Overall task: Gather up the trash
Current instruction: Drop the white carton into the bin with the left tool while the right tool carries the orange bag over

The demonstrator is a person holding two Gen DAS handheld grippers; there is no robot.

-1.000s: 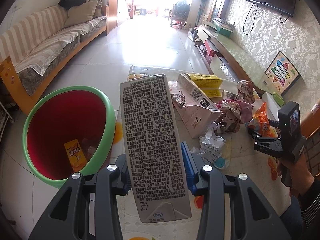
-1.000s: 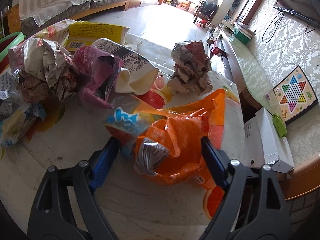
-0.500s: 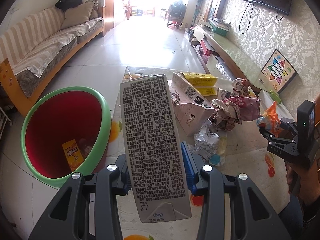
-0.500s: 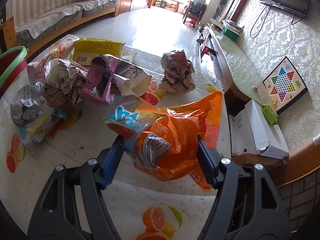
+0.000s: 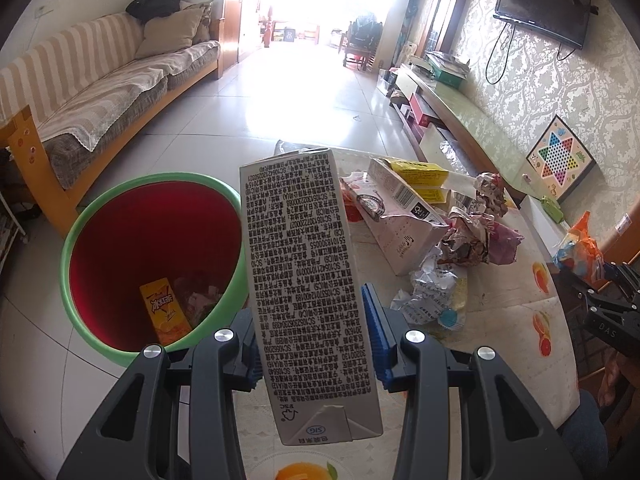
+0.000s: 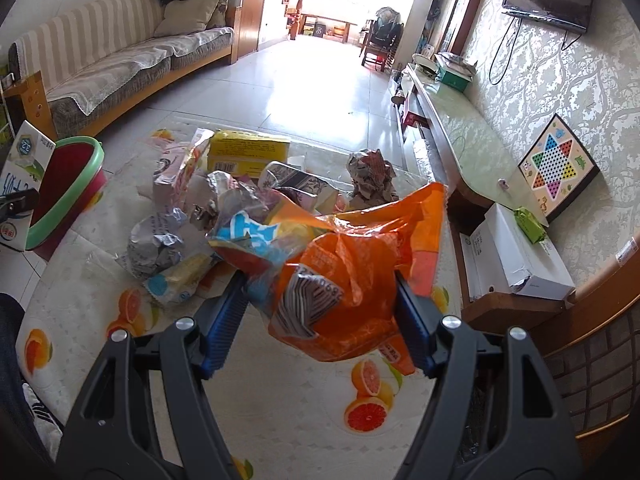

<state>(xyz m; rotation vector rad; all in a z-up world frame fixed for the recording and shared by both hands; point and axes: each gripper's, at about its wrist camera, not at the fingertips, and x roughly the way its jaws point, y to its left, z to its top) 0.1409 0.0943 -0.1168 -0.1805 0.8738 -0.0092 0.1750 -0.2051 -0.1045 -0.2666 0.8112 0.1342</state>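
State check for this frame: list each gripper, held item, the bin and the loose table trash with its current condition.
left gripper: shut on milk carton
milk carton: held upright, beside the bin
right gripper: shut on orange wrapper
orange wrapper: crumpled, lifted off the table
bin: open, partly filled; yellow packet inside
yellow box: lying flat on table
paper ball: crumpled, on table

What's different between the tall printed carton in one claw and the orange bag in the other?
The carton is stiff, flat-sided and grey-white with dense black print; the orange bag is soft, crumpled and brightly coloured. The carton stands upright in the left gripper beside the green-rimmed bin; the bag hangs bunched in the right gripper above the table. Both are clamped between blue pads.
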